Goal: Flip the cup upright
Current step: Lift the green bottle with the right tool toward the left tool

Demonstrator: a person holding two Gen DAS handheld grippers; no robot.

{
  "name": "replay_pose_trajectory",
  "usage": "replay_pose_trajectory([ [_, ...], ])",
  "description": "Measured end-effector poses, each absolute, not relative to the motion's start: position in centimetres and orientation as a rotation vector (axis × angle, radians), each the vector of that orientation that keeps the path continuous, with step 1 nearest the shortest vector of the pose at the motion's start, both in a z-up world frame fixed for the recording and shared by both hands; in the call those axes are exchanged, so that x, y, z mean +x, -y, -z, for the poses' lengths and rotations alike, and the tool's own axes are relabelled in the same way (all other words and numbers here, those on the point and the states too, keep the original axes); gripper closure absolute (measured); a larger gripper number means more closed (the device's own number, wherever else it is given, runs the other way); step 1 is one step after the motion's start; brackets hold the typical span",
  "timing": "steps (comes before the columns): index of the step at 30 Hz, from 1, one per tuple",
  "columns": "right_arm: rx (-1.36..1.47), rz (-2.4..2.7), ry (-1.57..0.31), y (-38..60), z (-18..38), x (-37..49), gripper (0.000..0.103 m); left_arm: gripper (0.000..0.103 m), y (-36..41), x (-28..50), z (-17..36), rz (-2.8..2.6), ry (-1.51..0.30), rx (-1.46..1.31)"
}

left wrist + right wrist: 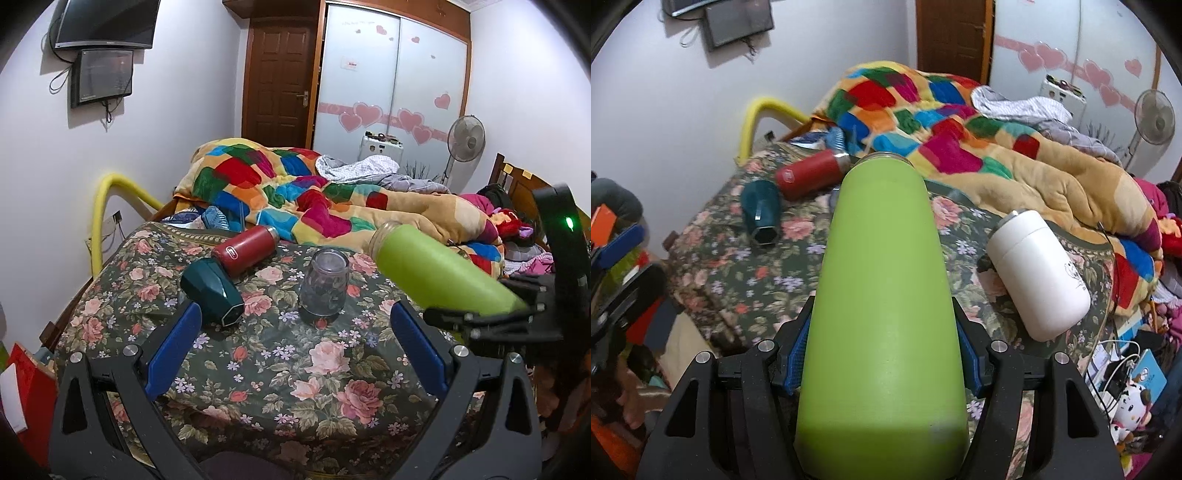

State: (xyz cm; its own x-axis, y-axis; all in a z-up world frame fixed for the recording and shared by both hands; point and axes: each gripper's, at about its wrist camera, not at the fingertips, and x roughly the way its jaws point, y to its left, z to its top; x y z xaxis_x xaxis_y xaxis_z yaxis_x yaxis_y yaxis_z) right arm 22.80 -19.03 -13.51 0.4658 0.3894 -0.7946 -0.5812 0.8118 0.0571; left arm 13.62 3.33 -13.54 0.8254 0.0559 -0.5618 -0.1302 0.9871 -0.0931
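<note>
My right gripper (882, 350) is shut on a tall green cup (882, 295), its blue pads on both sides of the body, mouth pointing away from me. In the left wrist view the green cup (439, 273) is held tilted above the floral bedspread (295, 369), mouth up-left, with the right gripper (491, 321) behind it. My left gripper (295, 350) is open and empty, low over the bedspread. A clear glass jar (325, 288) stands upside down just beyond its fingers.
A red bottle (245, 249) and a dark green cup (214, 295) lie on their sides at the left. A white cup (1039, 275) lies tilted at the right. A colourful quilt (314, 199) is heaped behind. The bed edge drops off at the left.
</note>
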Motion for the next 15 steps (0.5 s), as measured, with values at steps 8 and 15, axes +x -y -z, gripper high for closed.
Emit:
replay_pose_trajectory([
  [8,-0.224,-0.666,-0.971,17.6,17.9,22.0,0.041,0.0,-3.7,13.8,14.3,-0.108,-0.625,-0.133],
  [15,-0.314,-0.688,-1.026,15.9,22.3,21.8,0.041,0.0,-4.1,15.2,16.8,-0.11,-0.697,-0.163],
])
